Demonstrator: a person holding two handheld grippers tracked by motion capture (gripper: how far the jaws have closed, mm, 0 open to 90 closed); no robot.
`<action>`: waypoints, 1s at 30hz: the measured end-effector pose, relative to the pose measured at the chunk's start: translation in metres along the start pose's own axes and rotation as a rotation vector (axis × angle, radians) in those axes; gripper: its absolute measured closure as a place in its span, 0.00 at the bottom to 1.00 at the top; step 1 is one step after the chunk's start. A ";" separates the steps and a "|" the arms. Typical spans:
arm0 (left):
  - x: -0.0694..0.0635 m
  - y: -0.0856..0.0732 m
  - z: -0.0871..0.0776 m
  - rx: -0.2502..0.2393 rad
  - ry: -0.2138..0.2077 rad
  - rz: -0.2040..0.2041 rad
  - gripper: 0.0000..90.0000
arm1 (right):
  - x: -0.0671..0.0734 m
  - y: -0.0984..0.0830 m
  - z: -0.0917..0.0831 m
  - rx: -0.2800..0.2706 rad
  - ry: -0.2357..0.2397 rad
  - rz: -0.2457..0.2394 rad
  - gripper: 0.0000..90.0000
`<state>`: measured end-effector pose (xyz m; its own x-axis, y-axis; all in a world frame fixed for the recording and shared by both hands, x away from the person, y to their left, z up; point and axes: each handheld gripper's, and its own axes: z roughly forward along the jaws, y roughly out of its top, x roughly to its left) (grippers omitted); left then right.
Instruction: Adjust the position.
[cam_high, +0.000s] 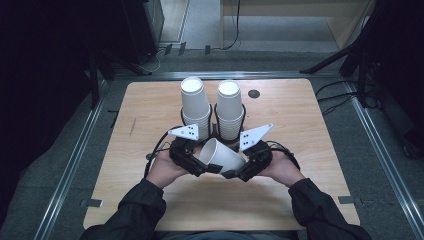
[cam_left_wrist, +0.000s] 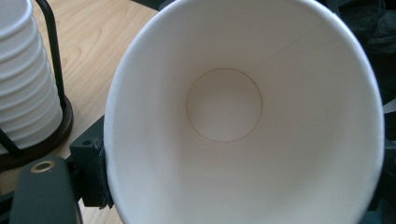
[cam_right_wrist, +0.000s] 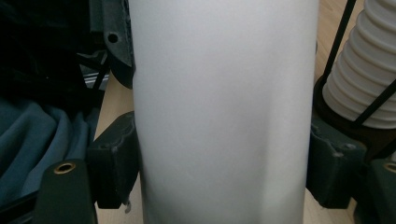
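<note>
At the left, our left claw (cam_high: 200, 162) faces the open mouth of the paper cup (cam_high: 222, 156); its jaws stand wide at the rim, and we cannot tell whether they press it. The cup lies tilted between both claws above the desk (cam_high: 150, 115), long axis running from left claw to right. Our right claw (cam_high: 239, 172) holds its wall. Behind stand two cup stacks (cam_high: 196, 107).

Both forearms in dark sleeves come in from bottom, hands meeting mid-counter. Left black 2-jaw tongs (cam_high: 200, 167) angled inward twd right, jaws apart at the white paper cup (cam_high: 221, 156) rim, grip unclear. Right black 2-jaw tongs (cam_high: 235, 172) angled inward twd left, both pads pressed on cup's sides.
</note>
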<state>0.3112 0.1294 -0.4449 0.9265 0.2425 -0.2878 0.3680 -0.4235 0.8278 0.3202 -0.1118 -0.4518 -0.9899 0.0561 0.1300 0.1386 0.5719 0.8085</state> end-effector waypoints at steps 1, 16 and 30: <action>0.000 0.000 0.000 0.003 -0.002 -0.004 0.16 | 0.000 0.000 0.000 0.004 -0.001 0.005 0.25; -0.006 0.001 -0.006 0.092 0.072 0.048 0.17 | 0.000 -0.006 0.002 0.111 -0.047 0.047 0.15; 0.007 -0.005 0.001 0.248 0.106 0.007 0.17 | -0.005 -0.017 0.003 0.172 -0.043 0.091 0.15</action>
<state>0.3162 0.1329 -0.4516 0.9203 0.3233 -0.2202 0.3821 -0.6227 0.6828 0.3226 -0.1197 -0.4677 -0.9744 0.1470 0.1704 0.2243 0.6944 0.6838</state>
